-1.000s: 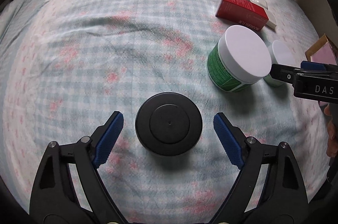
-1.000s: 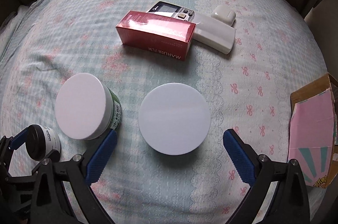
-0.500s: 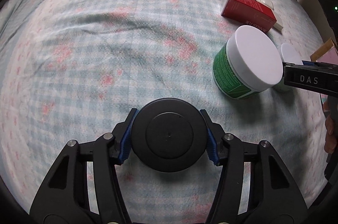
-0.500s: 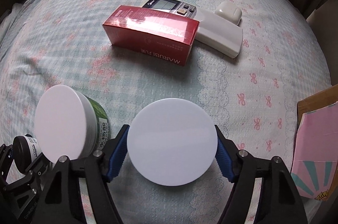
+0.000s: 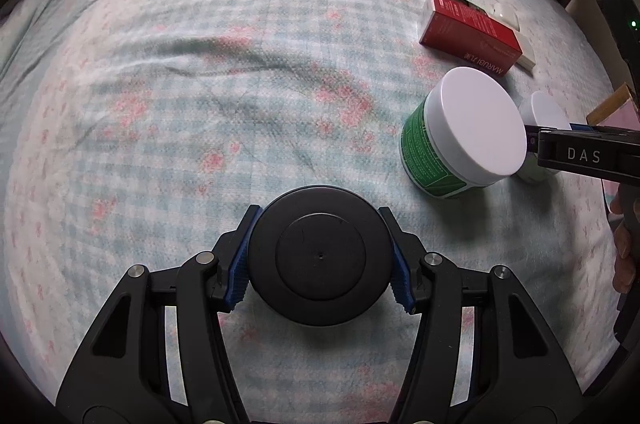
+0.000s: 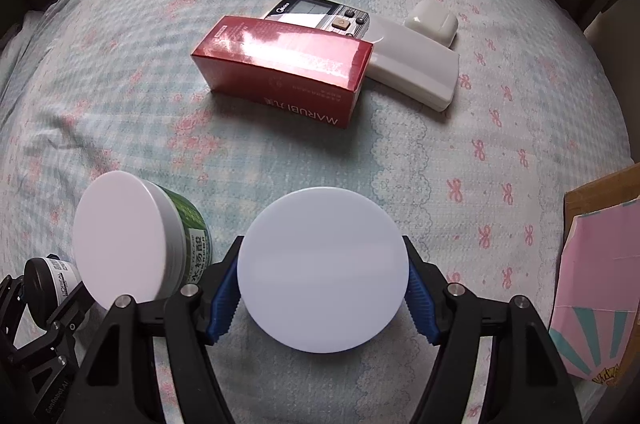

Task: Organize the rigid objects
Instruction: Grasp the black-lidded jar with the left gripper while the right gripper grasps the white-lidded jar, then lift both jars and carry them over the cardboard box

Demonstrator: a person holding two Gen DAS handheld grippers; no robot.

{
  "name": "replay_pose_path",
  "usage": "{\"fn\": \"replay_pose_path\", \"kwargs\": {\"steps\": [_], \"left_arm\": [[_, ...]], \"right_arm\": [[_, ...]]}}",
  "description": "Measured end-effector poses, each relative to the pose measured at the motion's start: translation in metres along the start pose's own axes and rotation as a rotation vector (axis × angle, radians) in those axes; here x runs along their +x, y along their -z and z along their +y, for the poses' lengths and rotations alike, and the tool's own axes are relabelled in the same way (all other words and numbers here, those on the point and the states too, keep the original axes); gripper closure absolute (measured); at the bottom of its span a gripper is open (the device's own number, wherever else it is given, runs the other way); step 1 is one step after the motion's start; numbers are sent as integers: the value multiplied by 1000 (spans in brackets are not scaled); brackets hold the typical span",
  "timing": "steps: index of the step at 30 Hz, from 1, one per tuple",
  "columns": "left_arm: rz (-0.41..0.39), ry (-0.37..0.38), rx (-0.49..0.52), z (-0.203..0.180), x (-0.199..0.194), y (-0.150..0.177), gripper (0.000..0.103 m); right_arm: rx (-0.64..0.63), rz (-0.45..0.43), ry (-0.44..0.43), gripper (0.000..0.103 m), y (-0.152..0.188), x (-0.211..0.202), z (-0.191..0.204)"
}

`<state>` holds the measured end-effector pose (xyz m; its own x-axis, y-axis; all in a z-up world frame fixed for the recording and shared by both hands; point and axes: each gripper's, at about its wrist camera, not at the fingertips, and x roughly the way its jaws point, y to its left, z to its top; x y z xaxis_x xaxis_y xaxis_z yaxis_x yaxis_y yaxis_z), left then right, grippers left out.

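Left wrist view: left gripper (image 5: 320,260) clamps the black-lidded jar (image 5: 320,256) by its sides; right gripper (image 6: 322,276) likewise grips the white-lidded jar (image 6: 322,274), probably ready for lifting.

- The black-lidded jar (image 5: 320,260) sits low centre in the left wrist view, on the bed (image 5: 200,104).
- The green jar (image 6: 132,248) stands lower left in the right wrist view, just left of the white-lidded jar (image 6: 322,268).
- The red box (image 6: 280,68) lies upper centre, overlapping the remote (image 6: 412,64).
- The small case (image 6: 432,22) rests behind the remote.
- A cardboard box (image 6: 600,264) sits at the right edge.

Black tongs (image 5: 320,262), blue ribbed pads (image 5: 239,278), silver screws, "DAS" lettering.
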<state>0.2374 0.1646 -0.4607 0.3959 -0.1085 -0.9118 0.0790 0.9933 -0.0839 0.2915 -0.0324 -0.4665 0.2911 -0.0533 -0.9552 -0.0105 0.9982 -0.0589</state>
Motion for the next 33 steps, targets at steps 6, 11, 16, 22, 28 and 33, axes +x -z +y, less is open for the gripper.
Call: {"fn": "replay_pose_path", "kwargs": {"steps": [6,11,16,22,28,33], "left_arm": [[-31,3,-8,-1,-31,-9,50],[-76,13,-6,-3,-78,-23,50],[-105,24,3,-10,-133,-41,50],[-160,38,43,-34,-204,-61,50],[-222,66,80,-80,-263,-67,50],[-260,72,103,-133,-297,-60,50]], "right_arm": [[-10,-37,-13,37,-4,-34,-1],[-15,-81,-31,37,-6,-78,-2],[5,-128,-60,37,-7,-139,-7],[-3,-216,-104,36,-4,-223,-18],[-35,-301,-142,37,8,-289,-43],[-69,-337,-181,37,28,-328,-77]]}}
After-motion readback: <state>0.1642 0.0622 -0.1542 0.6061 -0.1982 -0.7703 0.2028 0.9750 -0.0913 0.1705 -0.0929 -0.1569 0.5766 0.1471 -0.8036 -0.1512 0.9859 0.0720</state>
